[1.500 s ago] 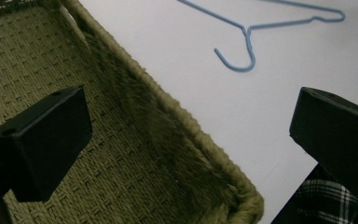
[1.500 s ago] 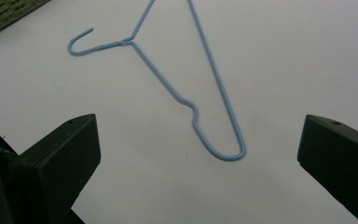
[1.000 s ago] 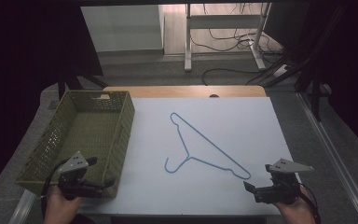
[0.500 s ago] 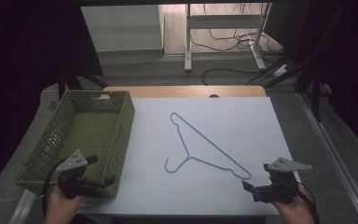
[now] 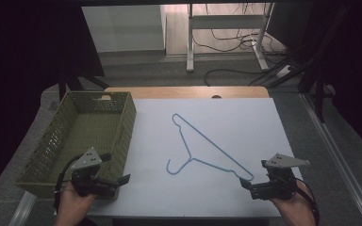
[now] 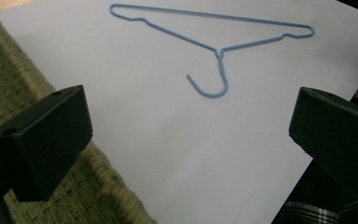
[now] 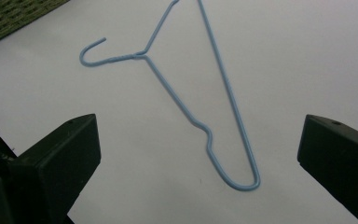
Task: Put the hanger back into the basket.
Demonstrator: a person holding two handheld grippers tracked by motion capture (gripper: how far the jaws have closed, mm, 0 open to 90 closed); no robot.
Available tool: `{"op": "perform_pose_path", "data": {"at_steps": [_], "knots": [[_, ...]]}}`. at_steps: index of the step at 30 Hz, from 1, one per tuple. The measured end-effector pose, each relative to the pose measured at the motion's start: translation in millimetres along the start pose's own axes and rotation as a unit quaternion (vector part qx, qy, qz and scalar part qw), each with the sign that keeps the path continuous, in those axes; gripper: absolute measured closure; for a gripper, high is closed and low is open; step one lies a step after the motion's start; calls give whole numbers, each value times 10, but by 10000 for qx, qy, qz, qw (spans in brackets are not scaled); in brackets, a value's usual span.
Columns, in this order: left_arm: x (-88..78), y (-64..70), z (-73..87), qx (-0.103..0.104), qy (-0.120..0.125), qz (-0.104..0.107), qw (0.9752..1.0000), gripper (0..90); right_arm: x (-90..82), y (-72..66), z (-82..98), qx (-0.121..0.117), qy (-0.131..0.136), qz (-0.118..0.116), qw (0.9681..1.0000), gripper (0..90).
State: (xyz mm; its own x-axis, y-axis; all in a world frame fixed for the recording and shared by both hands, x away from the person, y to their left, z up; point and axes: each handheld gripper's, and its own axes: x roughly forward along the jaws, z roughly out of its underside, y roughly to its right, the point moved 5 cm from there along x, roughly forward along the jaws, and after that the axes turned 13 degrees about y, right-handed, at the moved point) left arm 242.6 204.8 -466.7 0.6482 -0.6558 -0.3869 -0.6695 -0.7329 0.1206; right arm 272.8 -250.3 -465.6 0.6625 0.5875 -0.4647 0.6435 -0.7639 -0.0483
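If lifted by one thin corner, blue wire hanger [image 5: 206,148] likely to pivot or slip out; flat wire on white table sheet [image 5: 264,127], hard to get under. Lies mid-table, near corner just ahead of right gripper [image 5: 245,185], hook toward left gripper [image 5: 122,179]. Both jaw pairs wide apart, empty. Green basket [image 5: 56,146] left.

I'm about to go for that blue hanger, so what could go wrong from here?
The blue wire hanger lies flat on the white table sheet, so the open right gripper may slide over the thin wire or scrape the sheet. Lifted by its near corner, it would likely swing. The left gripper sits beside the green basket and could knock it.
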Motion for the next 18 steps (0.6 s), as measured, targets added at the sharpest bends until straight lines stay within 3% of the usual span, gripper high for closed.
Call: {"op": "perform_pose_path", "data": {"at_steps": [8,18], "knots": [[105,92,-81,10,93,183,9998,0,65,-34,-74,-47,-4,-88,10000,0],[414,289,-184,313,-47,508,9982,0,209,-84,-170,-237,-70,-298,9992,0]]}}
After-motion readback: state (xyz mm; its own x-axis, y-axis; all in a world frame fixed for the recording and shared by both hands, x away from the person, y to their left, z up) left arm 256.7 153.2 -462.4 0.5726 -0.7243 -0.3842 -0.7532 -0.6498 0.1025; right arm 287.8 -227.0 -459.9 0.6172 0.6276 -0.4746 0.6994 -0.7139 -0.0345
